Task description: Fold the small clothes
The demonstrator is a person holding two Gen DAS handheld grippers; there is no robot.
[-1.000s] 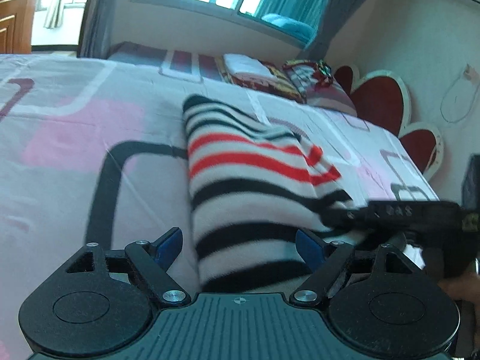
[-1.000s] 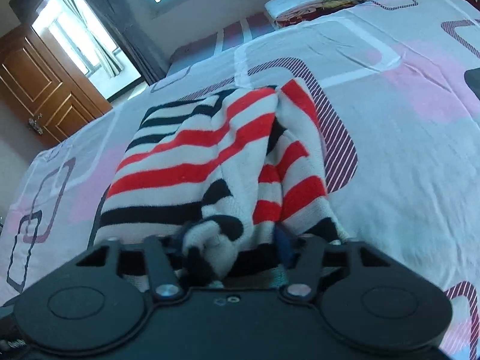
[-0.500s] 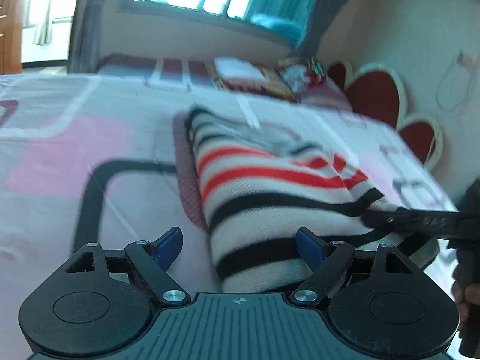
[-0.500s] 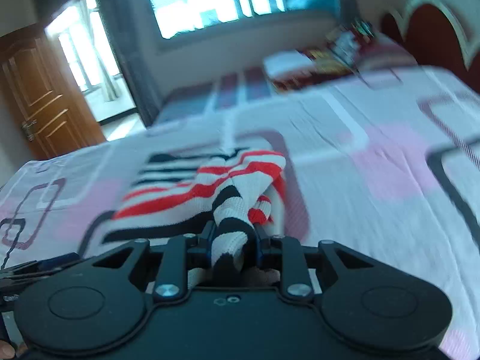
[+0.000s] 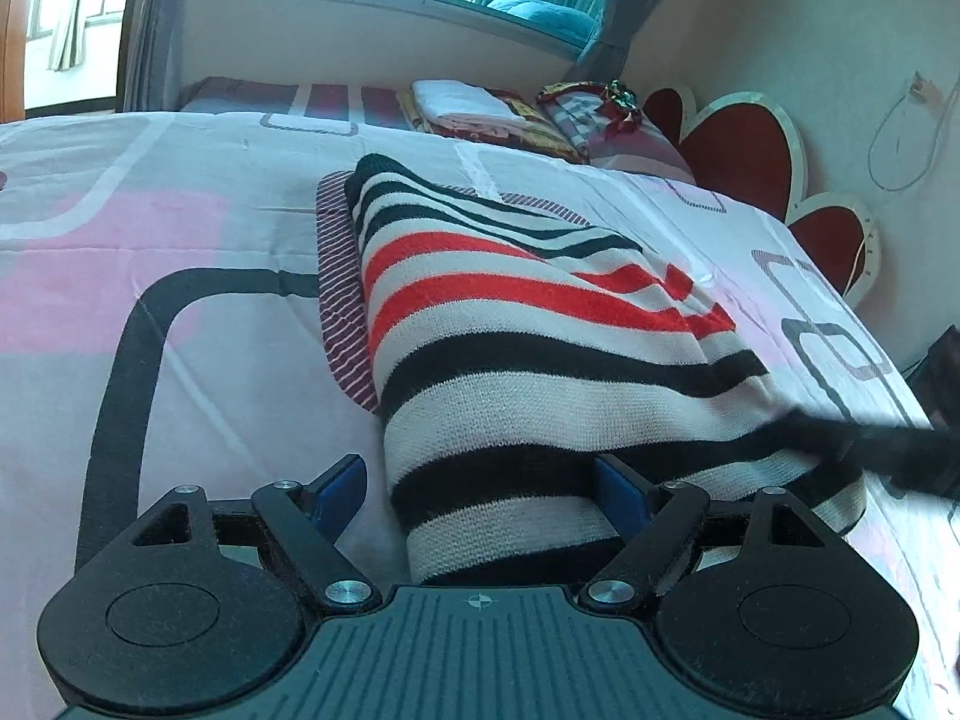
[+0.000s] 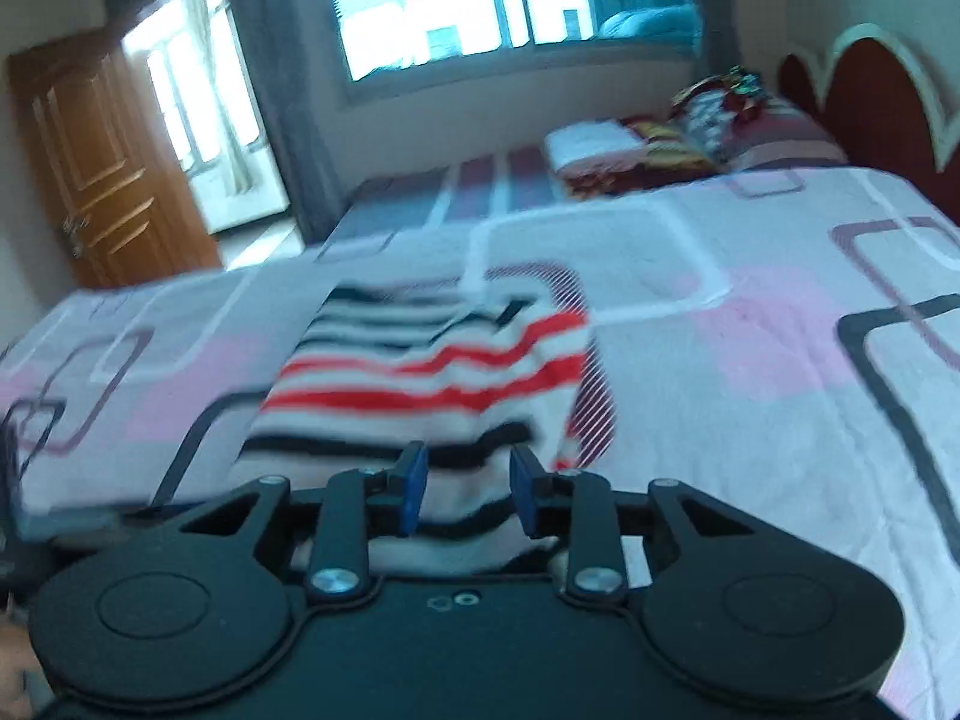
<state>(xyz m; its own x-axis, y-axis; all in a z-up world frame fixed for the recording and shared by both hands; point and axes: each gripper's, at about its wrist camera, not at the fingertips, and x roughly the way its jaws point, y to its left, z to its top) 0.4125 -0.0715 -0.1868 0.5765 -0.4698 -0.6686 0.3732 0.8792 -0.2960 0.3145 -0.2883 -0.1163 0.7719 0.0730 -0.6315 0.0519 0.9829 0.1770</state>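
The left fingers point(image 5: 621, 495) stood wide apart astride the sweater's point(image 5: 540, 360) near end on the bed point(image 5: 150, 240). The right fingers point(image 6: 411, 486), blurred, were narrowly parted; any grip was unclear.

The left tool point(image 5: 477, 489) points forward and downward with its blue pads point(image 5: 339, 489) spread wide, pressing on nothing. The right tool point(image 6: 467, 492) angles down likewise, its blue pads point(image 6: 413, 489) drawn near each other with a narrow gap between; the jaws have just been closing, gripping nothing.
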